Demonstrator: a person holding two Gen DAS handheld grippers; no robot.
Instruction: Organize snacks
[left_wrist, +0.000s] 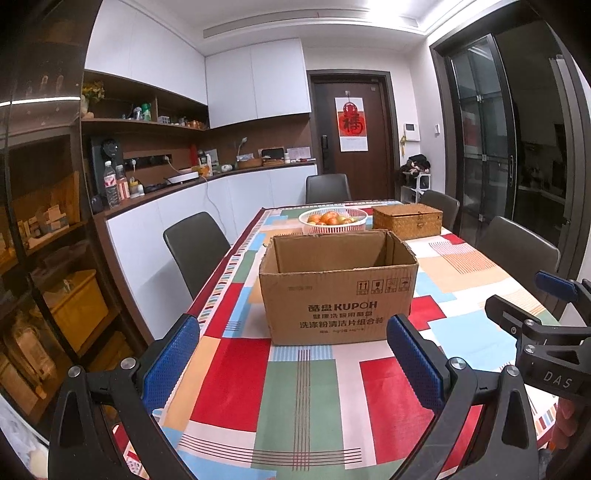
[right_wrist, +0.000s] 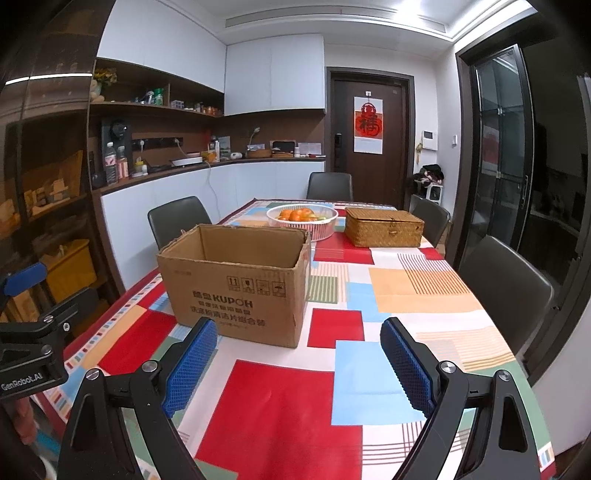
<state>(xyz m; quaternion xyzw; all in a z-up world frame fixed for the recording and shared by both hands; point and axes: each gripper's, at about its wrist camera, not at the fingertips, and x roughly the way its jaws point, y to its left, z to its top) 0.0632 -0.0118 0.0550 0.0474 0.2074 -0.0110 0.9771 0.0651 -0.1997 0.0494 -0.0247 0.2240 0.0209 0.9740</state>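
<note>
Basically nothing is in hand yet: both grippers hover low over the near end of the table (left_wrist: 461, 266), side by side, aimed at the cardboard box (left_wrist: 338, 291). No loose snack packets show on the cloth in either view, so the task's things look to be either inside that box, whose bottom is hidden, or in the closed woven basket (right_wrist: 384, 227) at the far right. A white bowl of fruit (right_wrist: 302, 218) sits just behind the box, to the basket's left.

To do this step well, my read: move up over the box's open top first and check the contents before committing. Come in from above, clear of the ragged rim, so the light carton doesn't slide or tip toward the fruit bowl. If the basket is the target, its lid latch needs one gripper while the other steadies it.

Left gripper (left_wrist: 295, 362): jaws spread wide, blue pads (left_wrist: 170, 354) bare, touching nothing. Right gripper (right_wrist: 299, 365): likewise released, wide apart, empty, clear of the cloth.
</note>
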